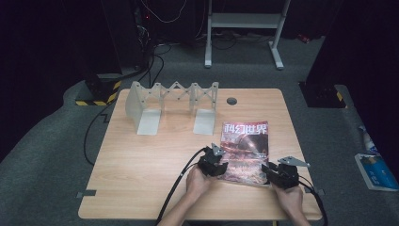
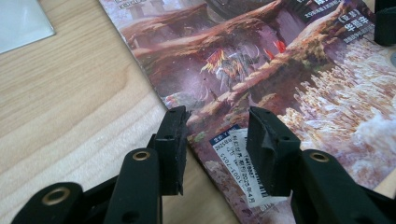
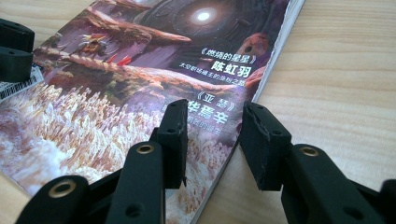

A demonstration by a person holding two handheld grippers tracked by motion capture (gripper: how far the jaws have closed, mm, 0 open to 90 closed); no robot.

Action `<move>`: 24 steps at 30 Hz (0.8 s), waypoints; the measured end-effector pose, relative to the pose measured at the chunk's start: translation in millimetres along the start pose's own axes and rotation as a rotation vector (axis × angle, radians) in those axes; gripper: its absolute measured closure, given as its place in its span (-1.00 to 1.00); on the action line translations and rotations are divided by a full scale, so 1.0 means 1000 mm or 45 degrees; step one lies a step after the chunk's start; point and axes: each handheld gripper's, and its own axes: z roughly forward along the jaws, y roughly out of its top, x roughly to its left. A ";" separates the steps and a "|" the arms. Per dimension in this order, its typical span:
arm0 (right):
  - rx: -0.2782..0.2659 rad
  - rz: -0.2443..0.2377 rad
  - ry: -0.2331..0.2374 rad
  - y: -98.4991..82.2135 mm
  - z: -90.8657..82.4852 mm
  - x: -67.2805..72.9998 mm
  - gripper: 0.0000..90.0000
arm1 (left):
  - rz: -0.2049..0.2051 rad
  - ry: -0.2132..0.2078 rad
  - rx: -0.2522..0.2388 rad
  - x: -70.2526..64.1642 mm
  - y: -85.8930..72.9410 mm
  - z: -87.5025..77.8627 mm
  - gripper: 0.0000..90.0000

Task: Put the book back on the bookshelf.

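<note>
Seen from above, a person's two forearms enter at the near edge of a light wooden table [image 1: 141, 165]. The left hand [image 1: 196, 181] holds the left gripper [image 1: 221, 165] at the near left corner of a magazine [image 1: 245, 150], and the right hand [image 1: 288, 195] holds the right gripper [image 1: 267, 170] at its near right corner. The magazine lies flat and closed on the right half of the table, its cover facing up, showing a purple and orange fantasy scene.

In the left gripper view, the two black jaws stand apart over the cover's barcode label [image 2: 236, 158], with nothing pinched between them; whether the tips touch the paper is hard to tell. In the right gripper view, the jaws are likewise spread, one over the cover and one over bare wood beside the magazine's edge, gripping nothing.

Farther back on the table stands a pale folding book rack [image 1: 171, 106], well apart from the magazine, and a round grey cable hole [image 1: 231, 100] sits near the far edge. Beyond the table, on grey carpet, stand the white legs of a frame [image 1: 244, 28]
</note>
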 end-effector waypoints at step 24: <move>-0.020 -0.028 0.062 -0.024 -0.019 0.022 0.38 | -0.003 -0.005 -0.013 -0.012 -0.031 -0.027 0.29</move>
